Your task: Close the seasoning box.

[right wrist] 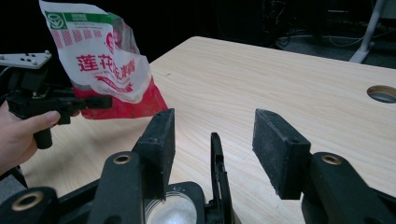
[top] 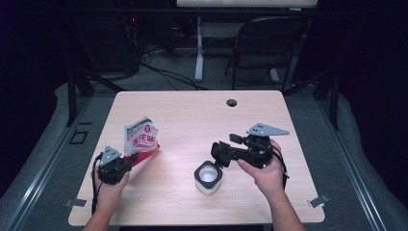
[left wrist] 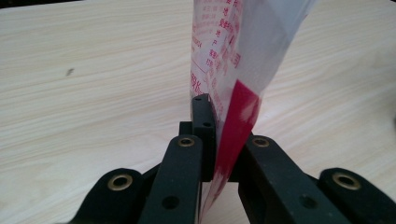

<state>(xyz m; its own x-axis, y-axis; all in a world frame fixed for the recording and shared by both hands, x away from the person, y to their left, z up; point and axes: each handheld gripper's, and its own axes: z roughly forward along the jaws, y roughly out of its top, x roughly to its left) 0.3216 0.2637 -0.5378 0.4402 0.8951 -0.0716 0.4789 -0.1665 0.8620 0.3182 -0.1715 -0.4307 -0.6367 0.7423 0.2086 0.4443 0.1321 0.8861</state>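
Note:
A red and white printed bag (top: 141, 139) stands up from the left side of the wooden table (top: 192, 110). My left gripper (top: 129, 160) is shut on its red bottom corner. In the left gripper view the jaws (left wrist: 219, 135) pinch the thin bag (left wrist: 233, 70) between them. A small white container (top: 208, 178) with a dark rim sits near the front middle. My right gripper (top: 219, 153) hovers open just above and behind it. The right gripper view has the open pads (right wrist: 212, 135) over the container (right wrist: 170, 210), its thin black lid (right wrist: 218, 172) upright, and the bag (right wrist: 102, 65) far left.
A round cable hole (top: 232, 102) lies near the table's far edge. A black chair (top: 267, 43) and a white desk leg (top: 198, 48) stand beyond the table. Small metal clips (top: 318, 201) sit at the front corners.

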